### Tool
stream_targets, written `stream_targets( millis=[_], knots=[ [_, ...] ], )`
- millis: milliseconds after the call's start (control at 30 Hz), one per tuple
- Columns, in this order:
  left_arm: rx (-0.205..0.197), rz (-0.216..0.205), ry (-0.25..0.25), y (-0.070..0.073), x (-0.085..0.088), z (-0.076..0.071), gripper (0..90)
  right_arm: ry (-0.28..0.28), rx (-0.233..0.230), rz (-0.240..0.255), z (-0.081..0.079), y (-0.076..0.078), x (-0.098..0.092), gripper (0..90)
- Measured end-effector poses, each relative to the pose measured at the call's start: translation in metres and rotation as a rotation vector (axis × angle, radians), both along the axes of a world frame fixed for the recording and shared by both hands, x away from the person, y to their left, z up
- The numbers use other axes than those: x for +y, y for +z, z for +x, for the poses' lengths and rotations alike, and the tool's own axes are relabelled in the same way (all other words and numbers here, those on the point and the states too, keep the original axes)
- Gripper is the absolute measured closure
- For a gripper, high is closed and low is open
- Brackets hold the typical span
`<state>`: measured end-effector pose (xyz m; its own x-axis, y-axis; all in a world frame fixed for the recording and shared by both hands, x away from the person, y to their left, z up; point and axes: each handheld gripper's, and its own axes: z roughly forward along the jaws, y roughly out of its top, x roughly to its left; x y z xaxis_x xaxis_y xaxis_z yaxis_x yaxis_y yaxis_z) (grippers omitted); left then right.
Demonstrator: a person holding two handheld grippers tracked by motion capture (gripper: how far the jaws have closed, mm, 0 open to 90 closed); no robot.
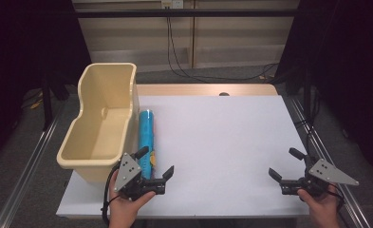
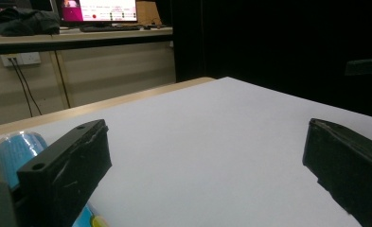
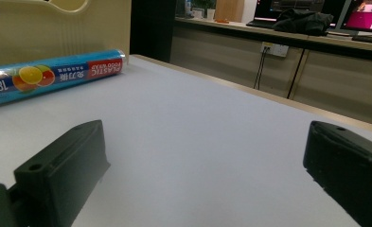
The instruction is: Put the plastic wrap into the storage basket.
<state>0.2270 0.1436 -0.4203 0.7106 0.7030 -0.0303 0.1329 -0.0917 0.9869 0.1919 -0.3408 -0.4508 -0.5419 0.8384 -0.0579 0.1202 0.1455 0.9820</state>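
A blue roll of plastic food wrap lies lengthwise on the white table, right beside a cream plastic tub. My left gripper stands open at the roll's near end, its left jaw over the roll, nothing between the jaws. In the left gripper view the roll's blue end shows behind the left jaw. My right gripper is open near the table's front right, far from the roll. The right gripper view shows the roll lying at the far left, with the tub behind it.
The tub hangs partly over the table's left edge. Behind the table are a pale wall panel with hanging cables, and a desk with monitors. Dark curtains flank both sides.
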Motion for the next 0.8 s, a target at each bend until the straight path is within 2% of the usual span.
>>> stream_targets(
  millis=[167, 333, 433, 533, 633, 667, 767, 800],
  knots=[
    [0.012, 0.009, 0.003, 0.0, -0.003, 0.002, 1.4, -0.002, 0.001, -0.002, 0.0, 0.0, 0.0, 0.0],
    [0.055, 0.023, 0.024, 0.002, -0.01, 0.008, 1.4, 0.005, 0.004, -0.006, 0.0, -0.001, 0.001, 0.0],
    [0.065, 0.035, 0.025, 0.003, -0.014, 0.01, 1.4, 0.005, 0.007, -0.009, 0.0, -0.001, 0.001, 0.0],
    [0.087, 0.069, 0.026, 0.003, -0.021, 0.014, 1.4, 0.005, 0.006, -0.011, 0.0, 0.0, 0.001, 0.0],
    [0.103, 0.078, 0.025, 0.004, -0.025, 0.017, 1.4, 0.005, 0.008, -0.015, -0.001, -0.001, 0.002, 0.0],
    [0.118, 0.081, 0.028, 0.005, -0.028, 0.02, 1.4, 0.004, 0.008, -0.016, -0.001, -0.001, 0.002, 0.0],
    [0.123, 0.086, 0.034, 0.008, -0.03, 0.025, 1.4, 0.006, 0.007, -0.014, -0.002, -0.001, 0.003, 0.0],
    [0.137, 0.091, 0.042, 0.01, -0.031, 0.031, 1.4, 0.006, 0.003, -0.015, -0.002, 0.0, 0.002, 0.0]
  ],
)
